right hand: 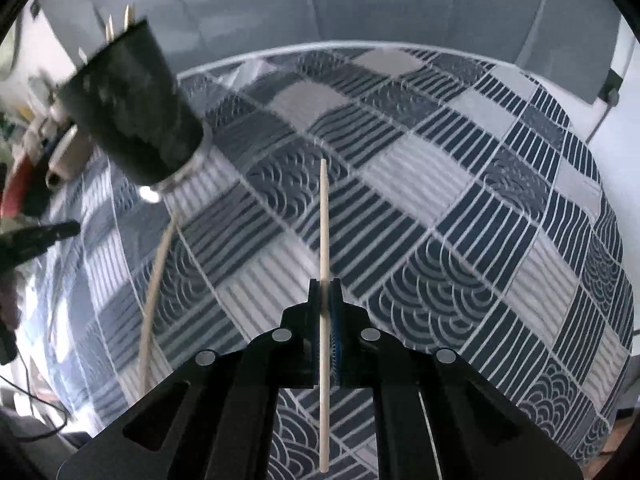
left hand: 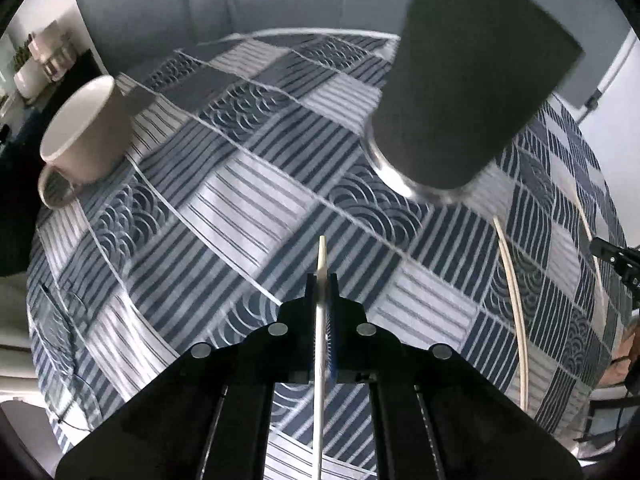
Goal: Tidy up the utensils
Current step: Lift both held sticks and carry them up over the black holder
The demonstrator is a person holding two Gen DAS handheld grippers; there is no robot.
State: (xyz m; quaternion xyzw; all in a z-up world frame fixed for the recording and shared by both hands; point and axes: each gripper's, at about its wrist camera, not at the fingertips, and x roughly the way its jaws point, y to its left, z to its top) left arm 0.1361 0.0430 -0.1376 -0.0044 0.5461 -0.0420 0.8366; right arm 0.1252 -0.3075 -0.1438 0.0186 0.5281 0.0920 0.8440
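Observation:
My left gripper [left hand: 322, 280] is shut on a pale chopstick [left hand: 321, 256] that points forward over the patterned tablecloth. My right gripper [right hand: 325, 285] is shut on another pale chopstick [right hand: 324, 220] that sticks far out ahead of it. A dark utensil holder [left hand: 468, 80] with a shiny metal base stands on the table, ahead and to the right in the left wrist view. In the right wrist view the holder [right hand: 132, 108] is at the upper left, with several stick tips showing above its rim. One more chopstick [right hand: 154, 280] lies on the cloth below the holder.
A white mug [left hand: 84, 128] stands at the left of the table. The blue and white patterned tablecloth [right hand: 460, 208] covers a round table. The lying chopstick also shows at the right in the left wrist view [left hand: 516, 296]. Shelves with clutter are beyond the left edge.

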